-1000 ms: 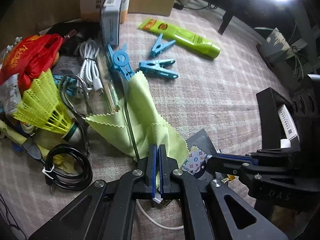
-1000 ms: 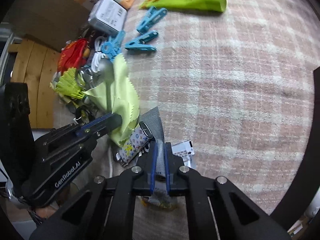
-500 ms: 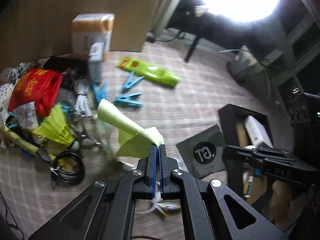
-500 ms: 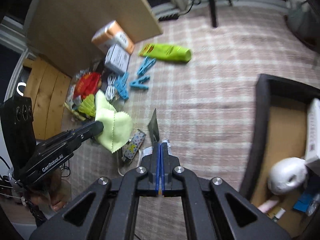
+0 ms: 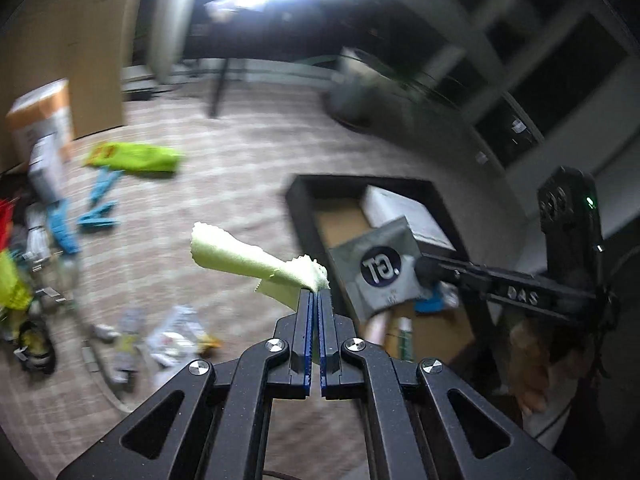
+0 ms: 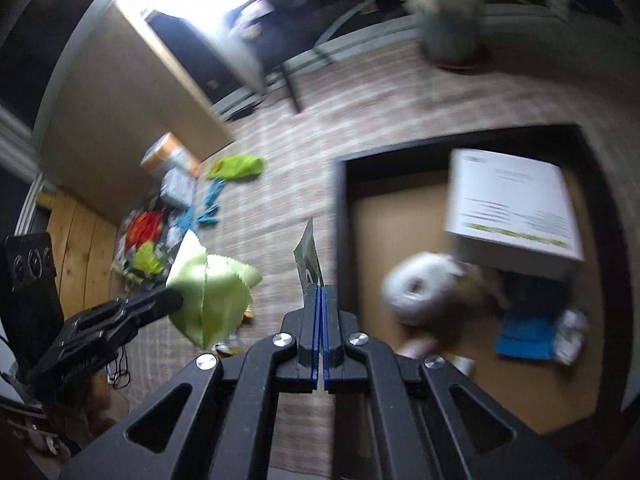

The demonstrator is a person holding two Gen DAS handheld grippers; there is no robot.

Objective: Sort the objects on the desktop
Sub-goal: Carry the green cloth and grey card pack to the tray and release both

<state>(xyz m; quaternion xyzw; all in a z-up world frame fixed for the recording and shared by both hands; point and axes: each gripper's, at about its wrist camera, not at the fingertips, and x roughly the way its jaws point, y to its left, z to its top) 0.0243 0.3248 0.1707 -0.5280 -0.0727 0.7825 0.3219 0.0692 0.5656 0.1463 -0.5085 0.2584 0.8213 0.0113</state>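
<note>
Lifted off the rug, green cloth (image 5: 256, 262) trails leftward, clamped in left gripper (image 5: 318, 300).

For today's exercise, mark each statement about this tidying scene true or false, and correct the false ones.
1. The left claw is shut on a light green cloth. True.
2. The right claw is empty. False: it pinches a thin grey packet with a dark round logo.
3. The black tray holds nothing. False: a white box and a white roll lie in it, among other things.
4. Blue clothes pegs lie on the checked surface. True.
5. The green tube is inside the tray. False: it lies on the checked surface near the pegs.
</note>
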